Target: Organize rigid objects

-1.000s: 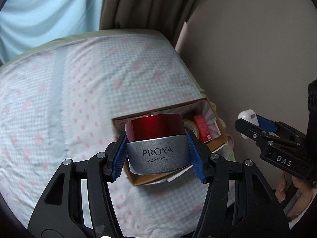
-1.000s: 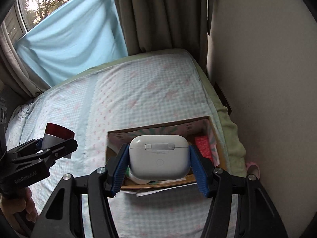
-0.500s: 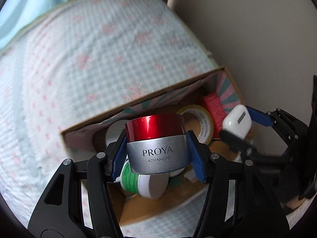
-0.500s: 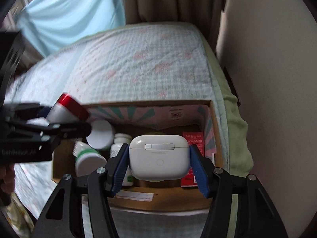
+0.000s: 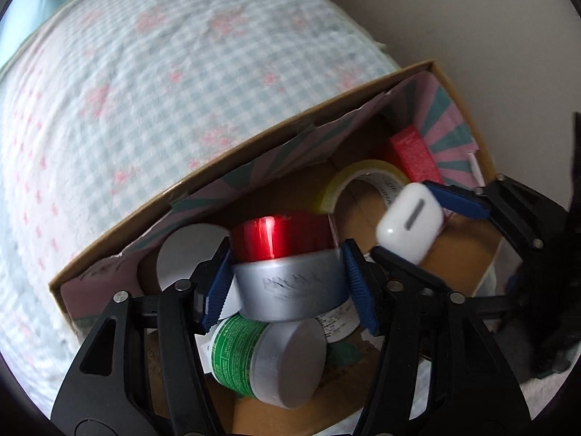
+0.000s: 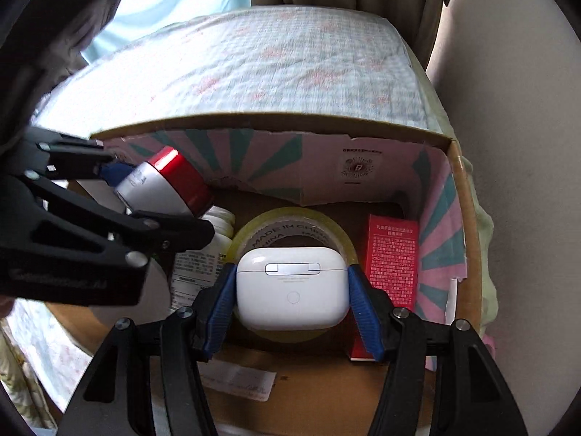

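Left claw point(image 5: 287, 283) clamped on the red-lidded silver cream jar point(image 5: 287, 269), held inside the cardboard box point(image 5: 232, 152) toward its left end, above a green-labelled bottle point(image 5: 254, 356) lying on its side. Right claw point(image 6: 292, 301) clamped on the white earbud case point(image 6: 292, 287), held inside the same box near its right end, over a roll of clear tape point(image 6: 290, 223) and just beside a red carton point(image 6: 392, 261) standing against the right wall. Box resting on the checked bedspread point(image 5: 163, 72) at the bed's right edge, near the wall.
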A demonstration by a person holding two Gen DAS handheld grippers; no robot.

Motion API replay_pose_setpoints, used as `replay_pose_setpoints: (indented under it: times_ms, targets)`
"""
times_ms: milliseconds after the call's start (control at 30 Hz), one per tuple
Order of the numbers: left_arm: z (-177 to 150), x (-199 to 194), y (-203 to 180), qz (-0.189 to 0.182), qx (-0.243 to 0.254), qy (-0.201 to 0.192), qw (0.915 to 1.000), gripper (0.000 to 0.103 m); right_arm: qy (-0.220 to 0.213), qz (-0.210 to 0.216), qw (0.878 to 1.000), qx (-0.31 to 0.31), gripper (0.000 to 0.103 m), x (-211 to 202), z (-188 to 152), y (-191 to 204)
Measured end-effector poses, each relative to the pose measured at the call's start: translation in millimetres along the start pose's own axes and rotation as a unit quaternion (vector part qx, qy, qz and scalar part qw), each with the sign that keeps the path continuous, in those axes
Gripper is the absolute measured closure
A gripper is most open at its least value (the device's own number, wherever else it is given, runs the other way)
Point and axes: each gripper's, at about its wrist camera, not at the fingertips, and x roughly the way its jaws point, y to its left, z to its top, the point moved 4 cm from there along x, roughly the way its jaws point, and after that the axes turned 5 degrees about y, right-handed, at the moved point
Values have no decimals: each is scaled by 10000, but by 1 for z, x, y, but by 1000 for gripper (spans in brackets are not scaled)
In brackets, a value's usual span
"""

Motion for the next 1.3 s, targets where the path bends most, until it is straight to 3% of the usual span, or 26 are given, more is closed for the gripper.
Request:
replay_pose_setpoints:
  times_ms: [33,67,100,133,433,600,933,1300]
  targets:
    - [2,-3,1,27,12,-18,10000,1,34,7,10000,-45,39,1,-1,1]
    - [1,-8,2,76,9,-64,10000,2,128,116,9998,-88,30,2,-3,2]
    - [1,-11,3,101,17,-91,9999,0,227,202,9995,-97,2,5,-4,1]
    - [1,-14,4,78,13,-122,9999,0,252,271,9993,-88,0,4,-7,2]
    - [-8,-24,15,145,-197,-171,9996,0,152,236,9991,327,0,-5,-21,-8]
    - [-5,-31,19,159,-276,-230,9992,0,112,239,9990,356,0,-18,-11,-8]
    - [-26,-101,15,237,-277,-591,9976,0,-163,59,9989,432,0,-59,-2,-1]
    - [-87,-234,23,551,-367,-1544,9858,0,-772,-29,9961,430,0,-167,14,51]
